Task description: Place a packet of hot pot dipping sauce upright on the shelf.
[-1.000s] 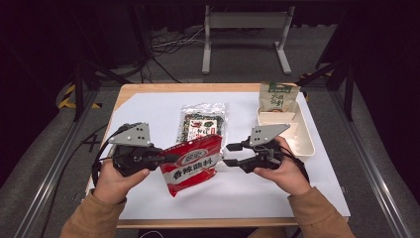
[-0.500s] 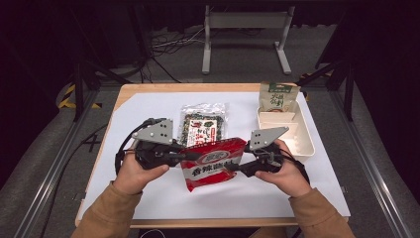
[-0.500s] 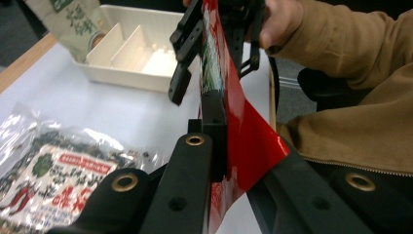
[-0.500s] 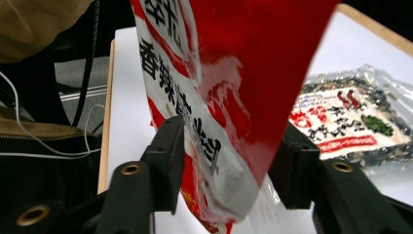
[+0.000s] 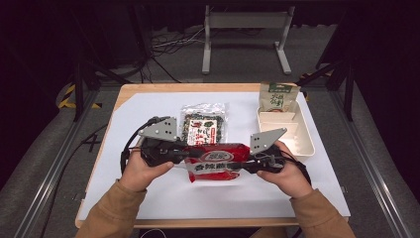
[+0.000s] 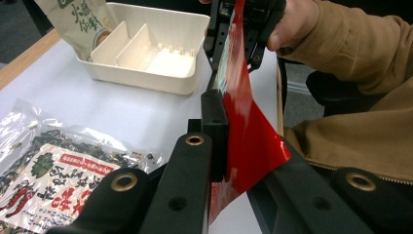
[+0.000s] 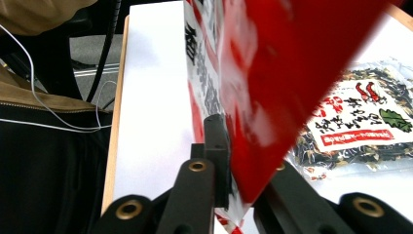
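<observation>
Red snack pouch [image 5: 217, 162] hangs stretched between both grippers just above the white table [image 5: 148, 198], at the person's side of it. The left gripper [image 5: 178, 154] is clamped on its left edge, and the right gripper [image 5: 246, 164] has just been closing, its jaws now pinching the right edge. So the pickup looks finished; placing the pouch somewhere seems yet to be done, perhaps in the tray. The pouch is glossy red with a white label of printed characters, flat and taut. Beyond it lies a clear seaweed packet [image 5: 203, 124]. Farther right stands the cream divided tray [image 5: 297, 134], a green packet [image 5: 278, 96] leaning in its far end.
</observation>
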Motion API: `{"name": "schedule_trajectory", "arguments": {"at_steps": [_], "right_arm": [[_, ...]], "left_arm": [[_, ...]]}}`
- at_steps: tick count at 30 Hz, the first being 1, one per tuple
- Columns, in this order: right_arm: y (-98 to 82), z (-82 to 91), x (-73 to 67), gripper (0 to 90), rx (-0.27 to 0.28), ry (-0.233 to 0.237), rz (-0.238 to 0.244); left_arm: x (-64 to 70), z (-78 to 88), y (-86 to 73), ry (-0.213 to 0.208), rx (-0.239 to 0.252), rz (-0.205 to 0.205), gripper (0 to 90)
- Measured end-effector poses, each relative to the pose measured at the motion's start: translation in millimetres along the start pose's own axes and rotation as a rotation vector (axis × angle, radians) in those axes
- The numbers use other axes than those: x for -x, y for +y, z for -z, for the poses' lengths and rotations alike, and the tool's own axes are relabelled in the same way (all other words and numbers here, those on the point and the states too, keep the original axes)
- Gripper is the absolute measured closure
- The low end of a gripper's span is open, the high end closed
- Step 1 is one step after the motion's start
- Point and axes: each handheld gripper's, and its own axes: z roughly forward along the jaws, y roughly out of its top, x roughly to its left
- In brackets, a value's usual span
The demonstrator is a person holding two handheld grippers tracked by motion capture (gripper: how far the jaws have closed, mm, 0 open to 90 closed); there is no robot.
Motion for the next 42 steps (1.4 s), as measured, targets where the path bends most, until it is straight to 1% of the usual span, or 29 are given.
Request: {"name": "schedule_trajectory", "arguments": {"at_steps": [7, 8, 9, 10, 11, 14, 17, 18, 21, 23, 24, 28, 31, 34, 37, 38, 39, 40, 42], "right_arm": [[2.2, 0.5, -0.1, 89.2, -0.017, 0.011, -0.030], [2.5, 0.7, 0.0, 89.2, -0.017, 0.008, -0.030], [3.0, 1.5, -0.4, 89.3, -0.017, -0.001, -0.039], [3.2, 2.4, 0.2, 89.4, -0.013, -0.008, -0.038], [3.3, 3.5, 0.2, 89.4, -0.013, -0.010, -0.050], [3.0, 7.2, 2.1, 89.5, -0.014, -0.017, -0.073], [1.7, 11.0, 4.9, 89.5, -0.014, -0.023, -0.089], [1.3, 12.5, 5.8, 89.4, -0.012, -0.027, -0.097], [0.6, 17.8, 8.1, 89.4, -0.007, -0.033, -0.111], [1.3, 22.3, 9.2, 89.4, -0.004, -0.041, -0.113], [1.3, 22.3, 9.2, 89.4, -0.004, -0.041, -0.113], [3.3, 33.5, 13.2, 89.4, 0.006, -0.071, -0.107], [4.9, 41.1, 17.0, 89.4, 0.005, -0.089, -0.105], [7.0, 49.6, 21.6, 89.4, 0.001, -0.106, -0.106], [8.3, 57.5, 27.3, 89.4, 0.001, -0.117, -0.111], [8.5, 59.5, 28.9, 89.4, 0.000, -0.122, -0.112], [8.5, 59.5, 28.9, 89.4, 0.000, -0.122, -0.112], [8.7, 63.3, 31.9, 89.4, 0.004, -0.126, -0.115], [9.0, 68.3, 35.6, 89.4, 0.001, -0.135, -0.118]], "left_arm": [[-3.9, 0.0, -3.7, 0.009, 0.013, 0.019, 87.2], [-4.7, 0.3, -4.8, 0.009, 0.022, 0.027, 87.2], [-5.2, 0.6, -5.8, 0.013, 0.025, 0.029, 85.4], [-5.8, 1.1, -6.6, 0.024, 0.025, 0.028, 83.3], [-6.4, 2.0, -8.1, 0.032, 0.030, 0.034, 80.3], [-9.1, 6.1, -12.6, 0.056, 0.052, 0.045, 66.3], [-12.4, 12.1, -18.3, 0.087, 0.093, 0.079, 50.5], [-13.9, 14.3, -20.6, 0.096, 0.098, 0.084, 46.9], [-18.6, 19.6, -30.9, 0.128, 0.098, 0.111, 41.2], [-21.6, 21.2, -38.6, 0.150, 0.085, 0.123, 39.6], [-21.6, 21.2, -38.6, 0.150, 0.085, 0.123, 38.4], [-28.9, 21.8, -55.0, 0.203, 0.074, 0.148, 34.8], [-34.3, 23.1, -62.5, 0.222, 0.088, 0.170, 32.5], [-38.0, 24.0, -69.0, 0.250, 0.096, 0.190, 31.1], [-39.9, 23.4, -73.3, 0.276, 0.104, 0.201, 28.0], [-39.9, 23.4, -73.3, 0.276, 0.104, 0.201, 27.1], [-40.9, 23.2, -75.1, 0.288, 0.102, 0.201, 27.1], [-41.8, 23.0, -76.0, 0.295, 0.103, 0.195, 26.3], [-42.7, 22.7, -78.4, 0.309, 0.104, 0.200, 25.3]]}}
